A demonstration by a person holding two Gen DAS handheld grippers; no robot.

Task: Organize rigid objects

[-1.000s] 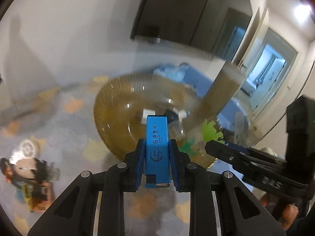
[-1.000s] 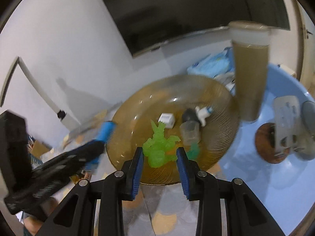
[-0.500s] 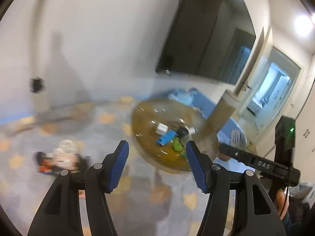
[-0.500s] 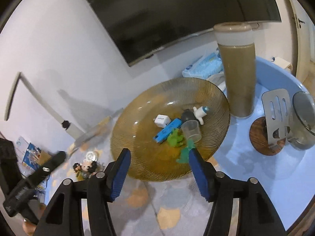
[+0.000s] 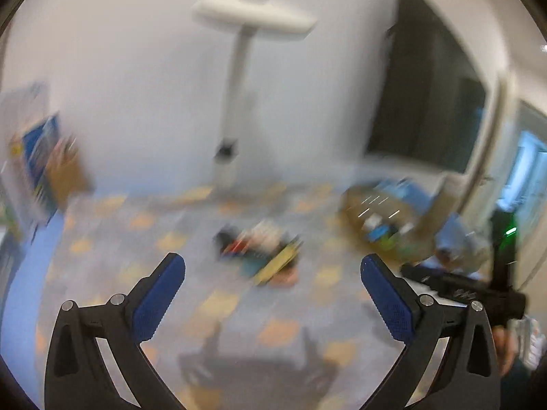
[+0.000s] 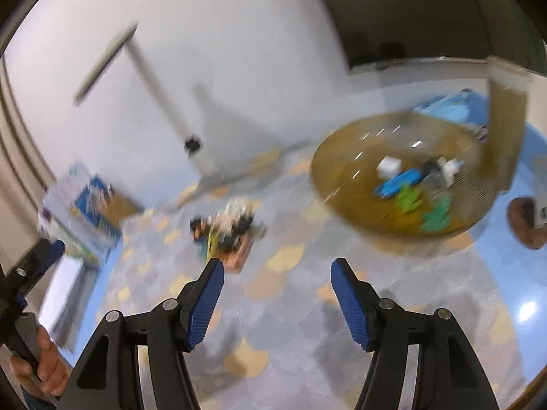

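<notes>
The small pile of toys [image 6: 227, 230] lies on the patterned table [image 6: 294, 307], left of the amber glass dish [image 6: 342, 201], which already holds a blue block [image 6: 398, 182] and green figures [image 6: 408, 201]. My left tongs [image 5: 271, 270] have just opened to their widest, empty; my right tongs [image 6: 277, 273] have also been opening, nothing between them. The view is blurred, so I could misjudge the pile and scatter it, or pinch two pieces at once. Open table lies in front of the pile; the dish rim and the tall brown canister [image 6: 506, 136] crowd the right.
</notes>
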